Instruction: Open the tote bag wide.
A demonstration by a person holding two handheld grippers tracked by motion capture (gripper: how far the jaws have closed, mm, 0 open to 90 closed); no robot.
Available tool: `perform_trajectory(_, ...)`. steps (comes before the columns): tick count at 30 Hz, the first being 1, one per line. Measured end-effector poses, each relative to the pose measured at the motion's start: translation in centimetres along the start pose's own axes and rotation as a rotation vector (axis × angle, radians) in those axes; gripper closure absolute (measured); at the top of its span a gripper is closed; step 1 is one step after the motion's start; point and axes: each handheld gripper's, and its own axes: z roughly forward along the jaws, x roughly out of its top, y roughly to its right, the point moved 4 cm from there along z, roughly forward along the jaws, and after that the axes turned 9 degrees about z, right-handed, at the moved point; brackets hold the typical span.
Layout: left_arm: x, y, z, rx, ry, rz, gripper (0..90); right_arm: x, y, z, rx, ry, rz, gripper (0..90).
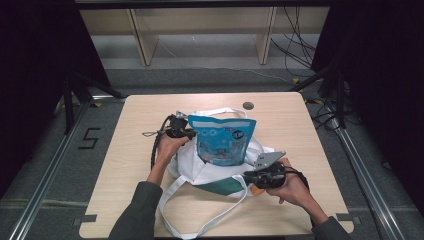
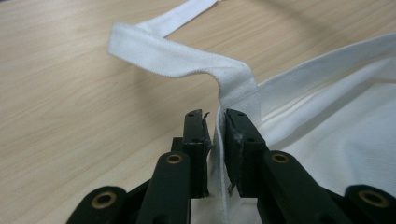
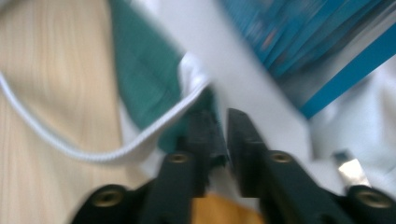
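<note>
A white tote bag with a green patch lies on the wooden table. A blue snack pouch stands upright in the bag's mouth. My left gripper is at the bag's far left rim. In the left gripper view it is shut on the white rim fabric, just below a strap. My right gripper is at the bag's near right edge. The blurred right gripper view has it pinching the green and white edge, with the pouch beyond.
One long white strap loops toward the table's near edge. A round grommet sits at the table's far side. Wooden shelving and loose cables lie on the floor beyond the table.
</note>
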Motion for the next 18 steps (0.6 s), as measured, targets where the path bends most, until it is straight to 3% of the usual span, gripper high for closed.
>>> perform_trajectory(2,-0.4,-0.2,0.7,-0.006,-0.011,-0.041,78.4,-0.8,-0.1,0.4,-0.001,-0.05,-0.035,87.0)
perform_trajectory(3,-0.7,-0.2,1.1,-0.014,-0.018,-0.051,78.5,-1.2,-0.3,0.4,-0.007,-0.061,-0.005,87.8)
perform_trajectory(6,-1.1,-0.4,1.5,-0.036,-0.029,-0.072,80.0,-1.6,-0.2,0.6,0.011,-0.065,0.01,88.7)
perform_trajectory(7,-1.4,-0.8,1.9,-0.042,-0.022,-0.105,79.6,-2.2,0.2,1.5,0.033,-0.07,0.033,88.8)
perform_trajectory(8,-2.1,-1.4,2.3,-0.061,-0.044,-0.17,79.2,-2.6,-0.1,1.8,0.032,-0.076,0.067,88.8)
perform_trajectory(9,-2.1,-1.4,2.5,-0.053,-0.037,-0.177,79.2,-2.8,-0.2,2.0,0.031,-0.071,0.076,88.8)
perform_trajectory(14,-1.4,-1.0,1.7,0.001,-0.026,-0.124,73.7,-2.4,0.1,1.4,0.044,-0.072,0.067,85.8)
perform_trajectory(15,-1.0,-1.0,0.2,0.017,-0.009,-0.082,71.7,-1.6,-0.2,0.2,0.039,-0.029,0.07,80.1)
perform_trajectory(17,-0.7,-1.0,-0.7,0.024,0.008,-0.062,71.7,-1.1,-0.1,-0.5,0.027,-0.001,0.061,79.4)
perform_trajectory(18,-0.1,-0.9,-2.1,0.023,0.06,-0.049,71.7,-0.5,0.0,-1.4,0.012,0.038,0.054,78.3)
